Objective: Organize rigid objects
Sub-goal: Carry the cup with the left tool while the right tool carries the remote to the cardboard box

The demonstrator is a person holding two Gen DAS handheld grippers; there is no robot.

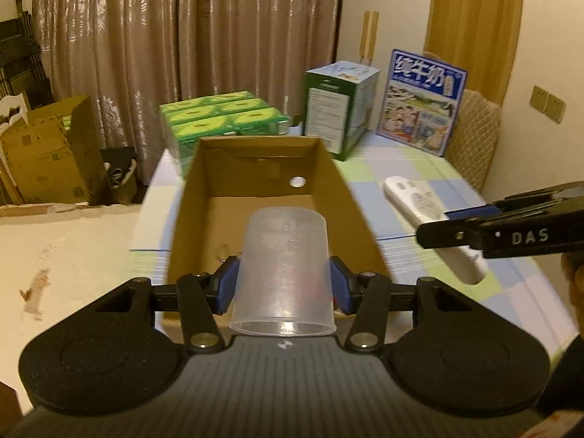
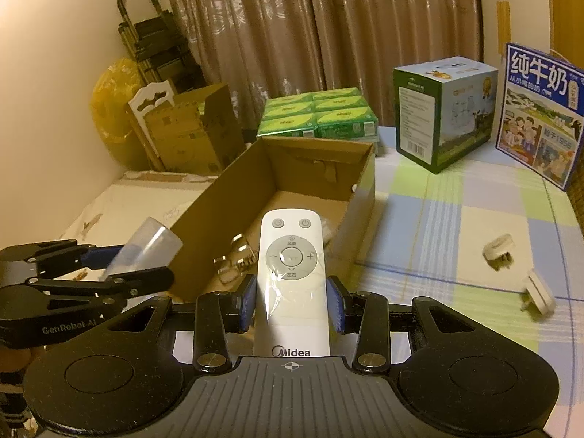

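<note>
While the left gripper (image 1: 284,284) jaws clamp the cup (image 1: 283,273) and the right gripper (image 2: 291,303) jaws the remote (image 2: 291,281), lower each well inside the cardboard box (image 2: 292,168) before releasing.

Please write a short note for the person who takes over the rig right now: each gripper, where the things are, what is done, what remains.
Left gripper: shut on the clear plastic cup, held over the near end of the open cardboard box.
Right gripper: shut on the white remote, pointing toward the same box.
Done: some small clear items already lie in the box.
Left: put the cup and the remote in the box, then probably the two white plugs lying on the checked tablecloth to the right.
</note>
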